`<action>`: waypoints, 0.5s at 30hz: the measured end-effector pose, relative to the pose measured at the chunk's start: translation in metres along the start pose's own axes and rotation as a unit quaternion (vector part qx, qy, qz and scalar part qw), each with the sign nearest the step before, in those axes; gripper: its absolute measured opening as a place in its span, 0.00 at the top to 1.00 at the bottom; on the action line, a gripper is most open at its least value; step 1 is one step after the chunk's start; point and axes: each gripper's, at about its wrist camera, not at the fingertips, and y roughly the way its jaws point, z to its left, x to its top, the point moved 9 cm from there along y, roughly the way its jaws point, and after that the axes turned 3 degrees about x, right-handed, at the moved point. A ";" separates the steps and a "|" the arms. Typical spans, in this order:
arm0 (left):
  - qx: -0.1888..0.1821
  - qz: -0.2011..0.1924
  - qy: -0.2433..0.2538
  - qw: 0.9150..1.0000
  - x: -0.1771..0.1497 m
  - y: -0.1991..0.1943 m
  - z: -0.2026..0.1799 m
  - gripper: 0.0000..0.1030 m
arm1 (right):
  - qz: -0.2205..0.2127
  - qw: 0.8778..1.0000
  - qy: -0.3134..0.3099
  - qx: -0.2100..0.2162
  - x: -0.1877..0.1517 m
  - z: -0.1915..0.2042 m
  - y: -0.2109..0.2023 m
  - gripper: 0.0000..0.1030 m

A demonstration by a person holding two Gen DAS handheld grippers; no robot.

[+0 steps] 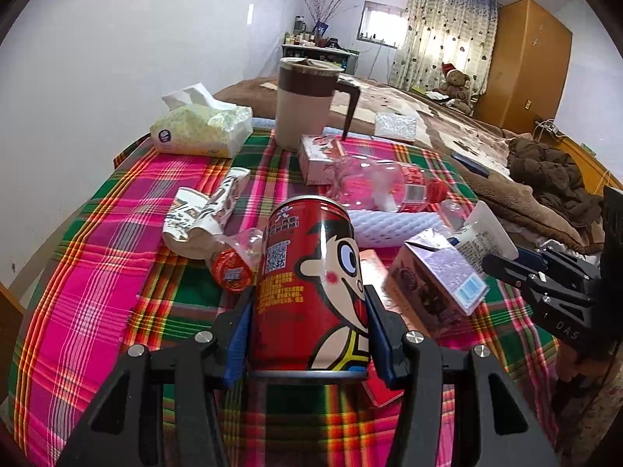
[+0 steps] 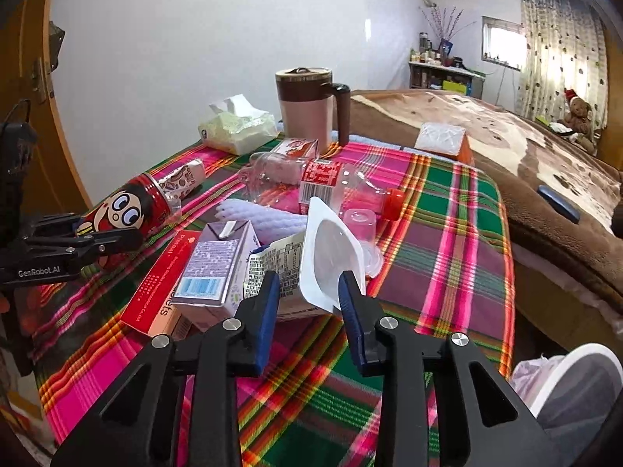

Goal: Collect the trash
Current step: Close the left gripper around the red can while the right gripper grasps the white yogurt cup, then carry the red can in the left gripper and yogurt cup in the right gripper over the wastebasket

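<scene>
While the purple drink carton (image 2: 216,268) hides part of the yogurt cup's (image 2: 311,260) label, the right gripper (image 2: 307,292) clamps that white cup, tipped on its side, near the plaid tablecloth's (image 2: 447,233) middle. Toward its left edge, the left gripper (image 1: 307,311) clenches the red cartoon can (image 1: 311,284), lower rim blurred.

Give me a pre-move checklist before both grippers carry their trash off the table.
1. Left gripper clamped on the red can: ok.
2. Can off the tablecloth: ok, it looks lifted.
3. Right gripper pinching the white plastic cup: ok, but near its rim only.
4. Cup clear of the purple carton: cannot tell, they sit close.
5. Bin within view: ok, lower right in the right wrist view.
</scene>
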 end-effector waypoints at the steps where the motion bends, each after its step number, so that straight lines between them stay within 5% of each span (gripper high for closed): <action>1: -0.001 -0.002 0.000 1.000 0.000 -0.002 -0.002 0.47 | -0.004 1.000 0.001 -0.002 0.000 0.000 -0.003 0.70; 4: -0.007 -0.005 0.007 1.000 0.000 -0.006 -0.011 0.47 | -0.014 1.000 0.002 -0.006 0.000 0.000 -0.011 0.71; 7: -0.014 -0.009 0.011 1.000 0.002 -0.011 -0.020 0.47 | -0.023 1.000 0.008 -0.011 0.001 -0.002 -0.018 0.89; 15: -0.031 -0.018 0.030 0.999 0.004 -0.020 -0.046 0.47 | -0.034 0.999 0.014 -0.023 -0.002 -0.009 -0.033 0.89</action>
